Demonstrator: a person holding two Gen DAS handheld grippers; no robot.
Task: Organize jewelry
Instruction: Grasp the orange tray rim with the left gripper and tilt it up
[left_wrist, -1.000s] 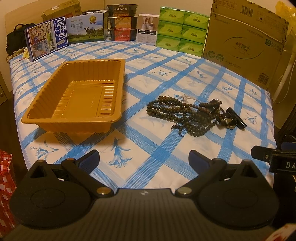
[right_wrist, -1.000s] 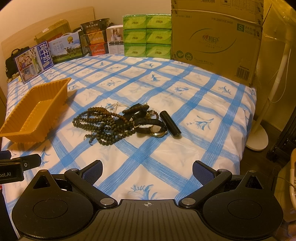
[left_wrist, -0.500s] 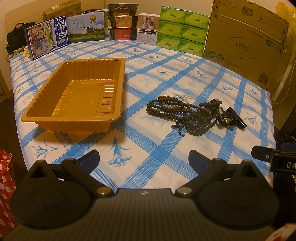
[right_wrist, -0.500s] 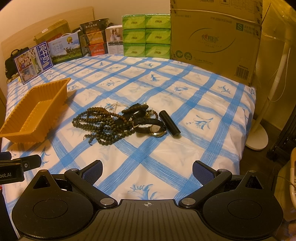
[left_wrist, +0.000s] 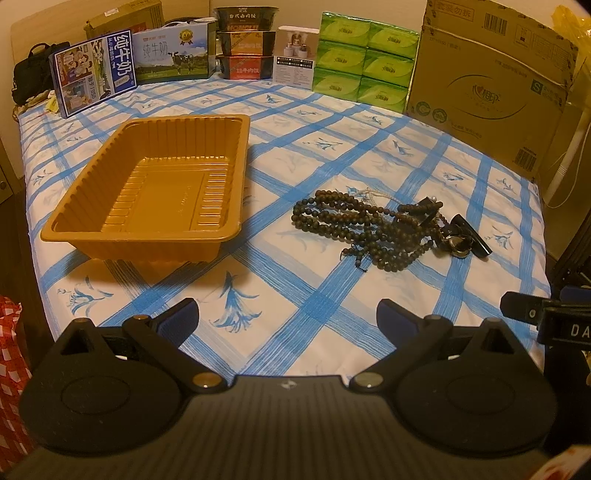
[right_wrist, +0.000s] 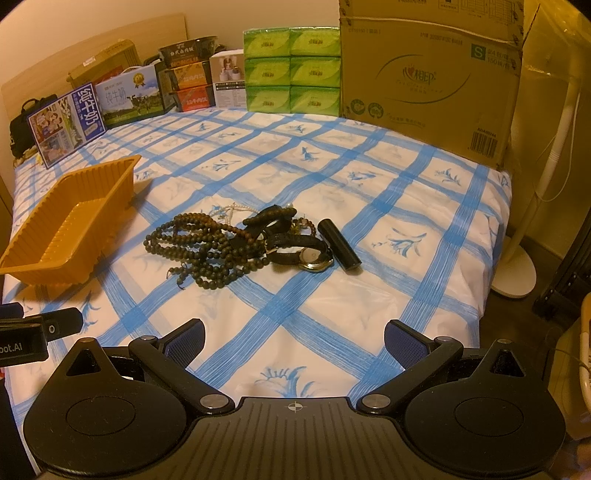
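Orange tray (left_wrist: 147, 184) empty, nothing sorted yet.
My left claw (left_wrist: 287, 317) and right claw (right_wrist: 293, 338) hang wide above the bed (right_wrist: 369, 177); next I'd pinch the bead strands (right_wrist: 199, 251) tangled beside the watch (right_wrist: 312, 254).

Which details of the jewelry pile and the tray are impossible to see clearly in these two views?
- Right wrist view: the tray floor's near part, hidden by its own wall.
- Both views: how the dark beads, pale chain and watch tangle; strands overlap.
- Left wrist view: black tube, partly behind the pile.
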